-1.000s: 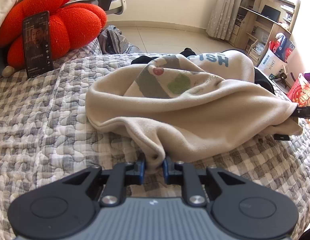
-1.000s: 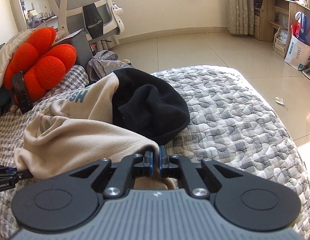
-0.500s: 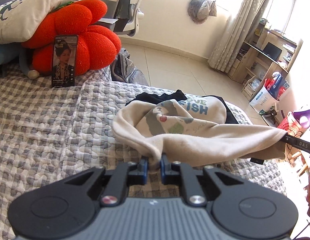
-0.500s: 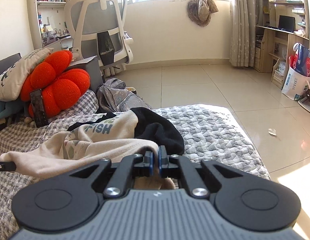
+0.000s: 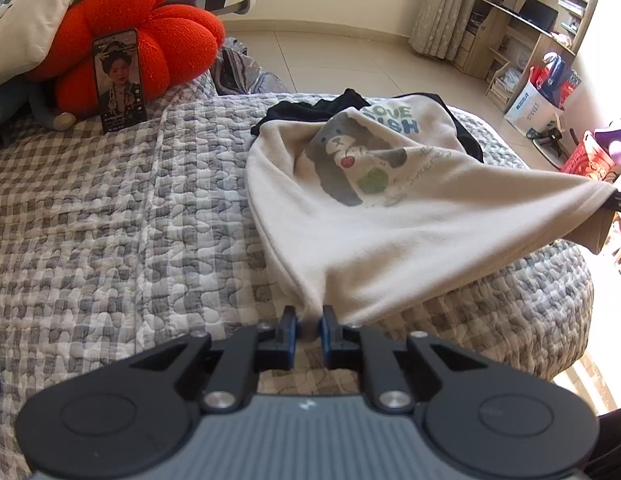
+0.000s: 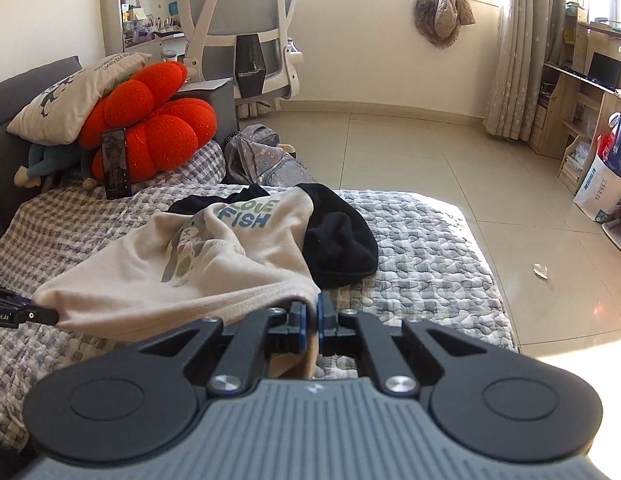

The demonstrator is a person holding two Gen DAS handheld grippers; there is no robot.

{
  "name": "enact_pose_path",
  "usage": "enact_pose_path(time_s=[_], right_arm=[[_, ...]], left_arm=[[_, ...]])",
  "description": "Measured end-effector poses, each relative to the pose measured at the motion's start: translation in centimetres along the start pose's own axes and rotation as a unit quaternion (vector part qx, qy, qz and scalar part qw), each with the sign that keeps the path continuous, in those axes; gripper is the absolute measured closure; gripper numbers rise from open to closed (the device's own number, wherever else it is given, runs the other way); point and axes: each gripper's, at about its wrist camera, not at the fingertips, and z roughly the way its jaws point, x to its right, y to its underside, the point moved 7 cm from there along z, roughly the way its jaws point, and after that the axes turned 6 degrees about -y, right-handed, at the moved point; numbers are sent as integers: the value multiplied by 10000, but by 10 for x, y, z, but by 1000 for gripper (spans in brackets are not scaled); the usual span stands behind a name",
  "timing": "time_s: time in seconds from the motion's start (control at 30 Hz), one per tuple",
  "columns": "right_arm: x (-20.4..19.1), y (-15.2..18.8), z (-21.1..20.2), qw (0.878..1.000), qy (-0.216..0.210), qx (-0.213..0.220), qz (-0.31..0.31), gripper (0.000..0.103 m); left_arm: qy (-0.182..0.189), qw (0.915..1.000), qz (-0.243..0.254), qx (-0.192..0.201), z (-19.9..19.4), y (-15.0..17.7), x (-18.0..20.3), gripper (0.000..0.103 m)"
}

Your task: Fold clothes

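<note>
You have the bed under you, covered in a grey-and-white checked quilt, with a tiled floor beyond its far edge. On the quilt the cream shirt is stretched between your two grippers, its printed front facing up with a cartoon animal and the word "FISH" near the far end. That far end lies on a black garment, which shows at the shirt's far edge and along its right side. The near hem hangs off the quilt between your two grips.

At the head of the bed an orange cushion leans under a cream pillow, and a phone stands propped against the cushion, screen lit.

Your left gripper is pinched on a bunched corner of the shirt, the fingers kept slightly apart by the cloth. Your right gripper is almost fully closed on the opposite corner, with cloth hanging down behind its fingers. In the left view it shows only as a dark tip at the shirt's right corner.
</note>
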Motion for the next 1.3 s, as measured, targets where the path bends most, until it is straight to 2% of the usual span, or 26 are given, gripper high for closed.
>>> enact_pose_path(time_s=[0.27, 0.33, 0.37, 0.43, 0.47, 0.5, 0.53, 0.6, 0.67, 0.8, 1.1, 1.3], right_arm=[[-13, 29, 34, 9947, -123, -981, -265, 99], [-11, 35, 41, 9926, -203, -1171, -232, 97], [-11, 39, 45, 9915, -245, -1259, -212, 96], [-8, 44, 51, 9893, -310, -1414, -165, 85], [-6, 46, 53, 9886, -300, -1471, -142, 82], [-4, 46, 56, 9882, -321, -1494, -132, 70], [-3, 45, 57, 9884, -344, -1474, -142, 48], [0, 42, 58, 9899, -322, -1365, -200, 36], [3, 39, 62, 9905, -368, -1312, -166, 36], [-1, 35, 67, 9891, -631, -1290, -325, 35], [-5, 32, 79, 9818, -1389, -1141, -608, 30], [18, 22, 101, 9880, -1157, -1009, -171, 29]], left_arm=[[-347, 9966, 473, -572, 25, 15, 0, 91], [-441, 9948, 583, -707, 32, 18, 0, 89], [-488, 9938, 638, -774, 36, 20, 0, 82], [-583, 9914, 747, -908, 43, 23, 0, 72], [-644, 9902, 798, -945, 45, 23, -1, 61], [-718, 9897, 844, -903, 44, 21, -1, 52], [-745, 9897, 891, -843, 41, 19, -2, 48], [-776, 9901, 952, -676, 37, 12, -2, 34], [-783, 9909, 962, -515, 35, 6, -2, 27], [-652, 9939, 845, -286, 40, -6, -2, 23], [-668, 9956, 521, 388, 69, -40, -3, 20], [-922, 9930, 591, 450, 99, -64, -3, 20]])
